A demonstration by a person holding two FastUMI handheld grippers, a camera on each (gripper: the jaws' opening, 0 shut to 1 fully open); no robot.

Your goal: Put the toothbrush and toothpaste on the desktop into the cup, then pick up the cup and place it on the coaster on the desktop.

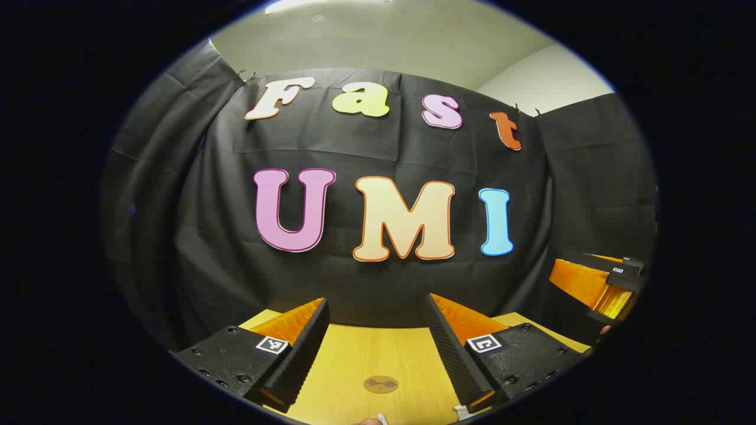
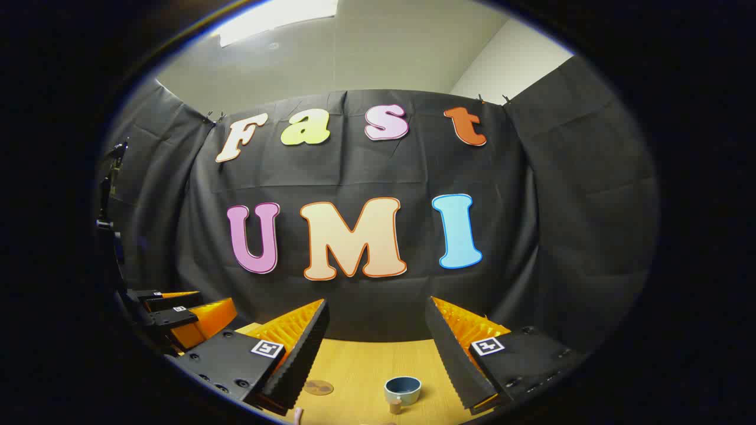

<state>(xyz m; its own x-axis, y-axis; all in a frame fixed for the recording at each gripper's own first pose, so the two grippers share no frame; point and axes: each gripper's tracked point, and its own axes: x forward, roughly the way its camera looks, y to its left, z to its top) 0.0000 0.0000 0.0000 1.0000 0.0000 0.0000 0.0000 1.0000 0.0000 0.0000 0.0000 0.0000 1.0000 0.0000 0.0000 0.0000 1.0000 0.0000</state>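
Both tools wide and empty above the yellow wooden desk (image 2: 354,366).
The small blue-grey ceramic cup (image 2: 403,389) sits just right of the round brown coaster (image 2: 319,388); a careless reach by the right tool (image 2: 375,348) could tip it.

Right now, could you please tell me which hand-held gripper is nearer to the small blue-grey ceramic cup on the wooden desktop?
Right, probably. The blue-grey cup sits on the desktop just ahead of the right hand-held gripper, between its open fingers. The left hand-held gripper hangs farther off to that side.

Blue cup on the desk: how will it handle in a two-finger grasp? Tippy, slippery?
The cup looks short and wide, so probably stable, unlikely to tip when pushed. Its glossy wall may be slippery between fingers. It looks ceramic-like, so possibly fragile; empty, likely light.
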